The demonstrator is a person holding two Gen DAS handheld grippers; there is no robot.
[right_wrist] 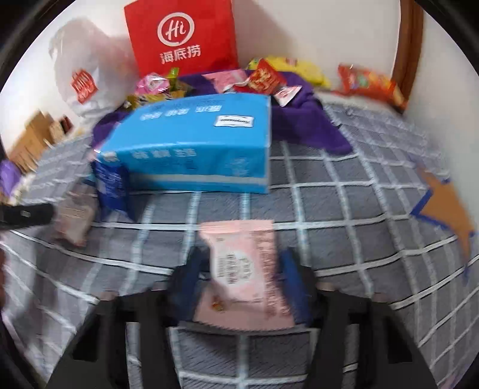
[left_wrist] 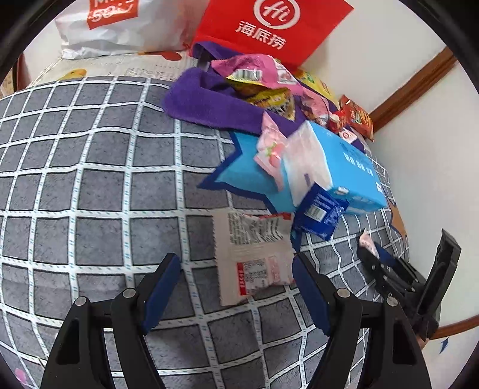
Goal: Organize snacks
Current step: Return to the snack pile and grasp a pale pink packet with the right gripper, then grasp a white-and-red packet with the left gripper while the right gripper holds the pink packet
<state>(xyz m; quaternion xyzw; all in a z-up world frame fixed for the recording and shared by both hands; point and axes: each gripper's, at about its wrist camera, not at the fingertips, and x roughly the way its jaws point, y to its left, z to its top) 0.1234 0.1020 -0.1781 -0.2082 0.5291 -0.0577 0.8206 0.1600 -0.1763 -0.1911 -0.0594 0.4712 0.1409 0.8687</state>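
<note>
My left gripper (left_wrist: 236,284) is open, its fingers either side of a white snack packet (left_wrist: 254,254) lying on the grey checked cloth (left_wrist: 89,194). My right gripper (right_wrist: 239,278) is shut on a pink snack packet (right_wrist: 242,269) above the cloth; in the left wrist view it (left_wrist: 377,254) shows at the right. A dark blue packet (left_wrist: 320,212) leans on a light blue box (left_wrist: 344,167). More packets lie heaped on a purple towel (left_wrist: 209,101).
A red paper bag (left_wrist: 269,27) and a white plastic bag (left_wrist: 119,24) stand against the back wall. A blue felt star (left_wrist: 239,176) lies under the box, an orange star (right_wrist: 449,209) at the right. The wall runs close on the right.
</note>
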